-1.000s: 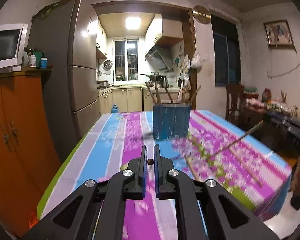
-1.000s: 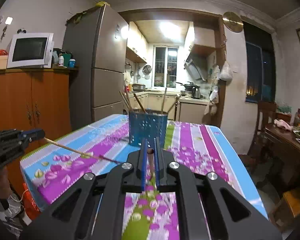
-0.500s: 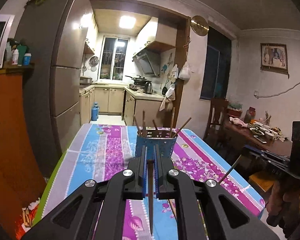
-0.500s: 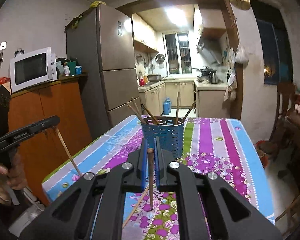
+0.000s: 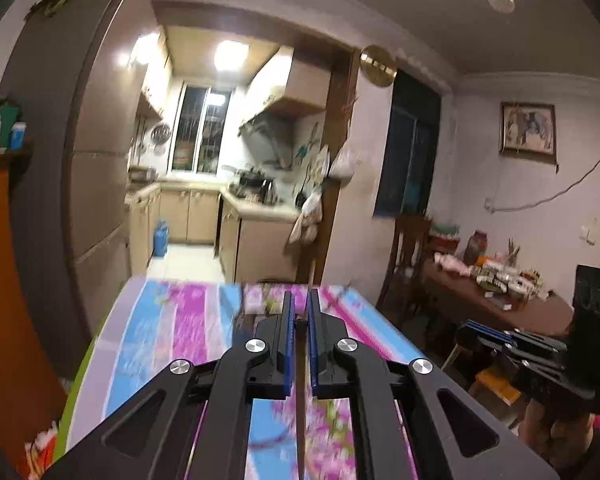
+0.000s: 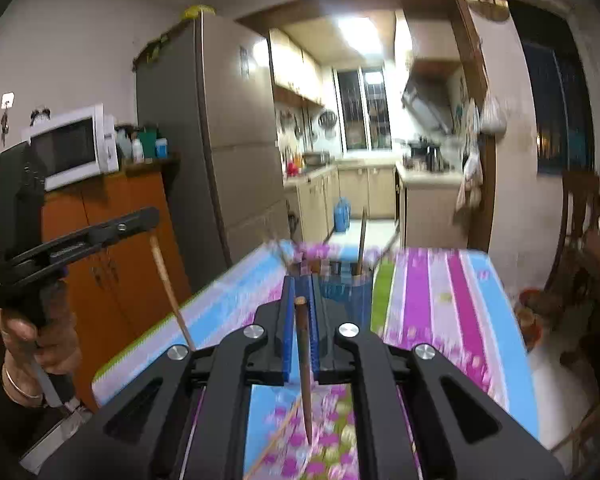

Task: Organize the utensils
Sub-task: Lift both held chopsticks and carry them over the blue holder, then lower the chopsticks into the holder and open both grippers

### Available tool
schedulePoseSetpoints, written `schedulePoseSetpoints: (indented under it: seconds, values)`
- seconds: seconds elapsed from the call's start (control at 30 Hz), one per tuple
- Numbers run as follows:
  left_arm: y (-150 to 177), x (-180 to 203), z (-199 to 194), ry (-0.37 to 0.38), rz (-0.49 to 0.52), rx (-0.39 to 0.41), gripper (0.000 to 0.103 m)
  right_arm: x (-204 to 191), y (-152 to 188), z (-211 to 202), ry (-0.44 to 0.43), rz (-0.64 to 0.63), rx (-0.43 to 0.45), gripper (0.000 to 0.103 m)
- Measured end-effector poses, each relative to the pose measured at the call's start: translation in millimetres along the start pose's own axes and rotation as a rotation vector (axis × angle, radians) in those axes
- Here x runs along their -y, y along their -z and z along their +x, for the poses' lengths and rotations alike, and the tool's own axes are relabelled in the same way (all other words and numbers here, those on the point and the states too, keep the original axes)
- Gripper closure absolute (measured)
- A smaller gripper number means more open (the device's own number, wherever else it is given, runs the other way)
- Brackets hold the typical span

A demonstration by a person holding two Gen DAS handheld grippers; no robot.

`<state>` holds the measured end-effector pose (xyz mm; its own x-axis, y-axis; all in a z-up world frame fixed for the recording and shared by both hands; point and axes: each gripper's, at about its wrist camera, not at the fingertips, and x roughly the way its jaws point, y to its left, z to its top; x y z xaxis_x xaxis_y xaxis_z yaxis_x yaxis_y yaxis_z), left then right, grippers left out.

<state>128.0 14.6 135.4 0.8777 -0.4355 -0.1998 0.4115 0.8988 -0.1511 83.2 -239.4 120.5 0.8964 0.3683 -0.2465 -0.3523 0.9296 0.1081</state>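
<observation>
Our right gripper [image 6: 301, 292]: jaws pinched on a dark brown chopstick [image 6: 305, 376], tip hanging down over the striped floral tablecloth [image 6: 456, 300]. Ahead, blurred, a blue perforated utensil holder [image 6: 350, 290] with chopsticks upright in it. At left, our left gripper [image 6: 150, 216] clamps a pale chopstick [image 6: 168, 284], slanting downward. Behind: microwave [image 6: 74, 146] on an orange cabinet [image 6: 112, 236], grey refrigerator [image 6: 208, 136].

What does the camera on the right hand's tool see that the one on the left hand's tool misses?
Only the right view shows the blue perforated utensil holder with chopsticks standing in it, and the white microwave. Only the left view shows the framed picture and the cluttered dark wooden side table. Both show the striped floral tablecloth, the kitchen, and tongs shut on a brown wooden chopstick: left tongs, right tongs.
</observation>
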Motion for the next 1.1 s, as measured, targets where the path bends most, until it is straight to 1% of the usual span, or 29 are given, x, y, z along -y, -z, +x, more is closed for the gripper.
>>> schedulePoseSetpoints:
  seconds: [0.03,0.07,0.1,0.17,0.23,0.37,0.43,0.47,0.53,0.57,0.6,0.67,0.77,0.8,0.83,0.87,0.97,1.03,1.1]
  values:
    - [-12,2,7,0.001,0.008,0.017,0.096,1,-9,1,0.001,-0.004,0.019,0.098]
    - [-30,6,18,-0.016,0.028,0.054,0.096,2,-27,4,0.012,-0.015,0.057,0.098]
    - [-43,9,25,-0.025,0.038,0.075,0.096,2,-41,8,0.021,-0.023,0.088,0.098]
    - [-75,11,46,-0.026,0.028,0.112,0.096,6,-68,17,0.038,-0.039,0.14,0.098]
    - [-103,13,64,-0.054,0.041,0.16,0.096,12,-94,30,0.048,-0.039,0.185,0.098]
    - [-143,13,100,-0.102,0.063,0.236,0.096,31,-124,64,0.056,-0.011,0.241,0.098]
    - [-152,8,119,-0.12,0.07,0.244,0.096,39,-128,82,0.054,0.005,0.254,0.098]
    - [-153,4,131,-0.116,0.065,0.242,0.096,44,-128,94,0.06,0.012,0.256,0.098]
    - [-149,-2,152,-0.136,0.068,0.229,0.096,49,-125,113,0.079,0.01,0.258,0.098]
    - [-143,-6,164,-0.152,0.077,0.219,0.096,54,-120,127,0.079,0.024,0.246,0.098]
    - [-138,-11,173,-0.15,0.072,0.202,0.096,58,-115,139,0.078,0.037,0.234,0.098]
    - [-120,-24,195,-0.139,0.032,0.141,0.096,63,-103,159,0.087,0.047,0.207,0.098]
    - [-92,-40,221,-0.137,0.003,0.064,0.096,65,-79,182,0.112,0.034,0.175,0.098]
    - [-87,-44,228,-0.145,0.001,0.043,0.096,67,-71,189,0.118,0.031,0.164,0.098]
    - [-77,-46,235,-0.167,0.013,0.023,0.096,70,-64,196,0.117,0.036,0.144,0.098]
    - [-68,-46,240,-0.173,0.026,0.002,0.096,71,-59,201,0.121,0.041,0.132,0.098]
    - [-43,-49,256,-0.156,0.037,-0.082,0.096,73,-41,216,0.126,0.047,0.084,0.098]
    - [-28,-51,262,-0.159,0.047,-0.118,0.096,73,-32,223,0.129,0.049,0.05,0.097]
    - [-21,-51,263,-0.164,0.061,-0.128,0.096,73,-26,227,0.122,0.048,0.021,0.097]
